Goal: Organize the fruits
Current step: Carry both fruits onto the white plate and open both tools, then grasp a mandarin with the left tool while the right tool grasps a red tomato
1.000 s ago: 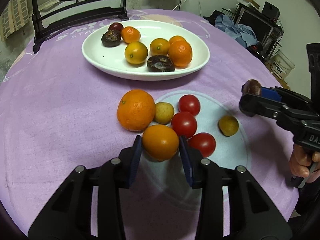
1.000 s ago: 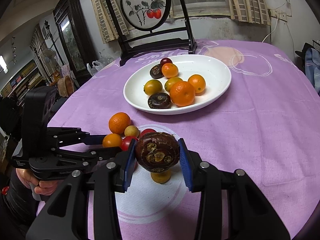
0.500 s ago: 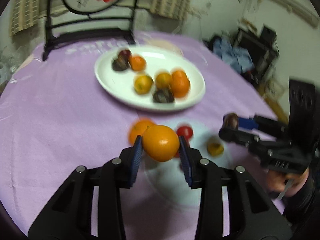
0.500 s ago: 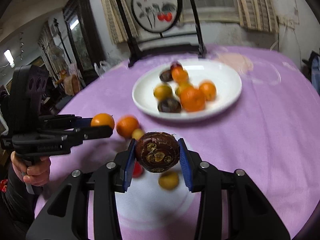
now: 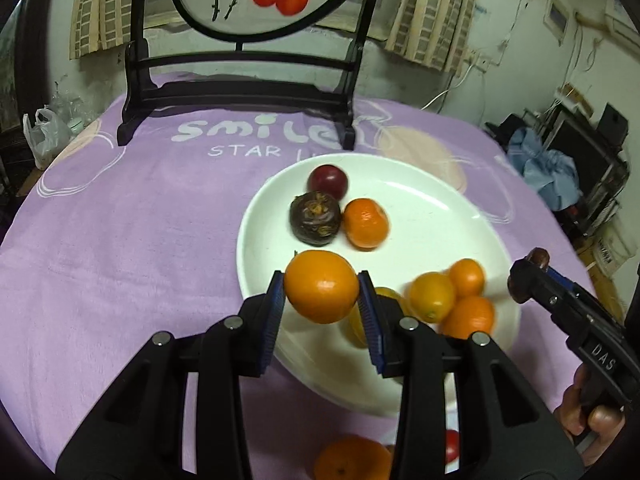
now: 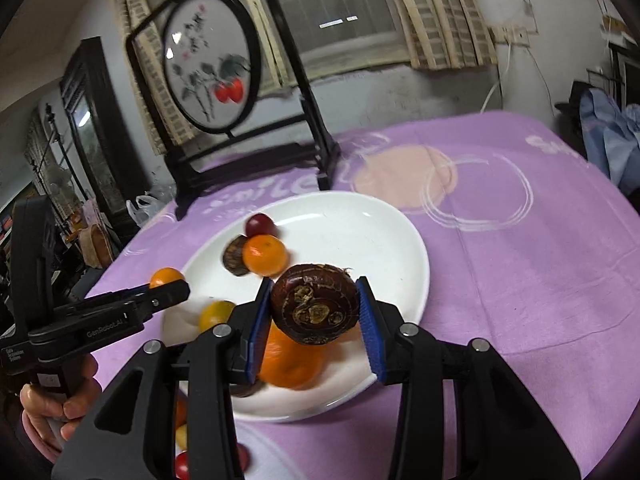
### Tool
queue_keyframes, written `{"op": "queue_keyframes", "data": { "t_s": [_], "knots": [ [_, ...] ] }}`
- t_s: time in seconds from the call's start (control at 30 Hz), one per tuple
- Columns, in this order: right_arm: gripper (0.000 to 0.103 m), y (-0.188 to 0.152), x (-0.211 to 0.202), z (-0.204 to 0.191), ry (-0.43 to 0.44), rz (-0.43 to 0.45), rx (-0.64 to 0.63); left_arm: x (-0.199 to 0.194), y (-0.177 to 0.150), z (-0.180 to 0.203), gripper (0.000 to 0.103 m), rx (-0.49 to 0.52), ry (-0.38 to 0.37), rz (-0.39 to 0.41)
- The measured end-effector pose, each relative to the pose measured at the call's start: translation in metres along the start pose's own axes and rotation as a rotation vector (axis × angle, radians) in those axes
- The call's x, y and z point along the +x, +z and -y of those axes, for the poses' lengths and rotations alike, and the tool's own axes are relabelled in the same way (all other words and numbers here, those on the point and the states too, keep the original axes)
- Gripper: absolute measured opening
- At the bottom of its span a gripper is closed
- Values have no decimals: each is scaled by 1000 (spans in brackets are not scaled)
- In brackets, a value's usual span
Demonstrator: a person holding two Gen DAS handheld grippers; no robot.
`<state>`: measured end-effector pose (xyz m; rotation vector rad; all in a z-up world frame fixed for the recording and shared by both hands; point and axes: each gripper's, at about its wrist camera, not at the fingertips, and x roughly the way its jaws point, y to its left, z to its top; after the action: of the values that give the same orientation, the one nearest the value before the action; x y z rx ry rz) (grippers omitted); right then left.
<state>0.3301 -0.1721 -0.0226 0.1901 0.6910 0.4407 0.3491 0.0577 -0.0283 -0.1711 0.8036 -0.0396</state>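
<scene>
My left gripper (image 5: 322,298) is shut on an orange fruit (image 5: 321,286), held in the air over the near left rim of the white plate (image 5: 436,220). My right gripper (image 6: 314,306) is shut on a dark brown water chestnut (image 6: 315,303), raised above the plate (image 6: 360,232). On the plate lie a dark red fruit (image 5: 328,182), another chestnut (image 5: 316,219), and several oranges (image 5: 366,223). In the left wrist view the right gripper (image 5: 528,276) comes in from the right. In the right wrist view the left gripper (image 6: 168,286) comes in from the left.
The round table wears a purple cloth (image 5: 120,220). A black framed screen (image 5: 240,60) stands at the far edge behind the plate. Loose fruit lies near the front: an orange (image 5: 352,458) and a cherry tomato (image 6: 182,463). A hand (image 6: 52,396) holds the left tool.
Both grippers have lifted and moved forward from the loose fruit pile to above the plate, each still holding its fruit. The plate now fills the middle of both views.
</scene>
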Motion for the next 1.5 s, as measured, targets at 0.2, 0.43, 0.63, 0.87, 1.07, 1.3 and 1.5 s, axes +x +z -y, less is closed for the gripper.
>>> {"op": "queue_keyframes", "data": {
  "t_s": [0.2,0.43,0.63,0.87,1.07,1.3,1.5],
  "knots": [
    [42,-4,14,6,-2,-35,3,12,-3,-2,38,-3,34,-23],
    [62,-4,-1,-5,-23,-28,-35,-20,-6,4,86,17,108,66],
    [64,-18,-39,-35,31,-30,-171,-64,-24,-3,96,32,81,101],
    [64,-76,-45,-61,25,-179,-363,-73,-65,-38,96,-100,97,16],
    [61,-84,-39,-63,58,-222,-360,-77,-73,-51,96,-153,98,2],
    [46,-84,-28,-57,143,-296,-257,-78,-74,-45,96,-128,97,-7],
    [41,-76,-15,-46,210,-339,-107,-81,-72,-44,96,-124,90,2]
  ]
}}
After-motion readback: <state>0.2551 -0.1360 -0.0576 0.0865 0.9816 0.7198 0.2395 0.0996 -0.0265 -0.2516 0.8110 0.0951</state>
